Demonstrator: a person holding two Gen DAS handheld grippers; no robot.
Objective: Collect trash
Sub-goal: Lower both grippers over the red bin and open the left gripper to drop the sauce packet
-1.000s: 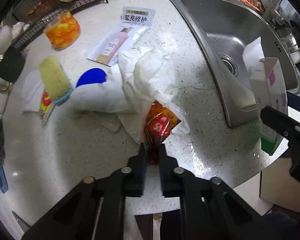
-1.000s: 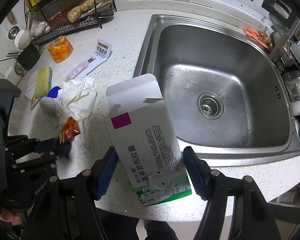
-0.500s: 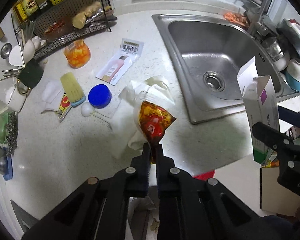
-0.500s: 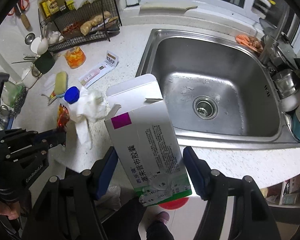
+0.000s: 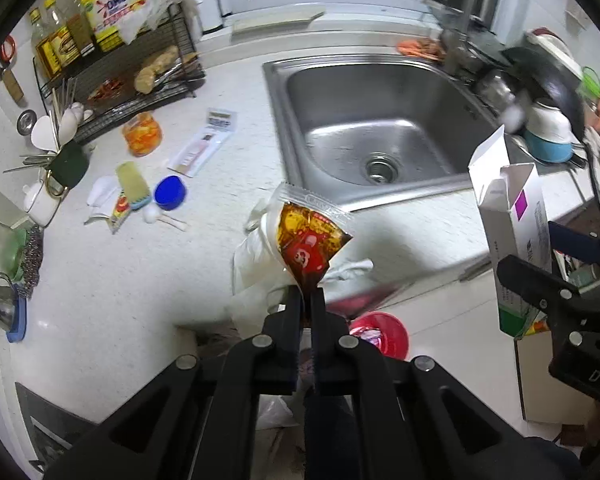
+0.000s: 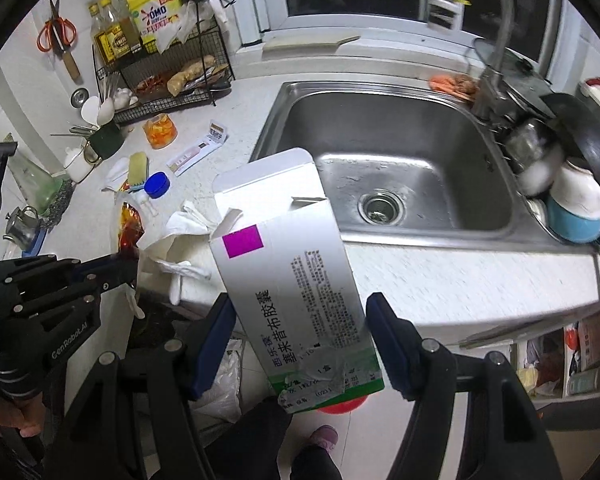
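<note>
My left gripper [image 5: 309, 300] is shut on a red and orange sauce packet [image 5: 308, 240], held in the air past the counter's front edge with a crumpled white tissue [image 5: 256, 256] hanging behind it. The packet [image 6: 129, 224] and tissue [image 6: 180, 240] also show in the right wrist view, by the left gripper [image 6: 130, 264]. My right gripper [image 6: 300, 320] is shut on an open white medicine box [image 6: 292, 272] with a purple square, also held off the counter; the box shows at the right of the left wrist view [image 5: 512, 232].
A red bin [image 5: 384, 334] stands on the floor below. On the white counter [image 5: 100, 272] lie a blue cap [image 5: 170, 193], a yellow sponge [image 5: 131, 180], a sachet [image 5: 202, 148] and an orange jar [image 5: 142, 134]. A steel sink [image 6: 392, 152] is at right, a wire rack [image 6: 168, 76] behind.
Both grippers have pulled back and up from the counter with their loads. The packet and tissue have lifted off the countertop and now hang beyond its front edge.
</note>
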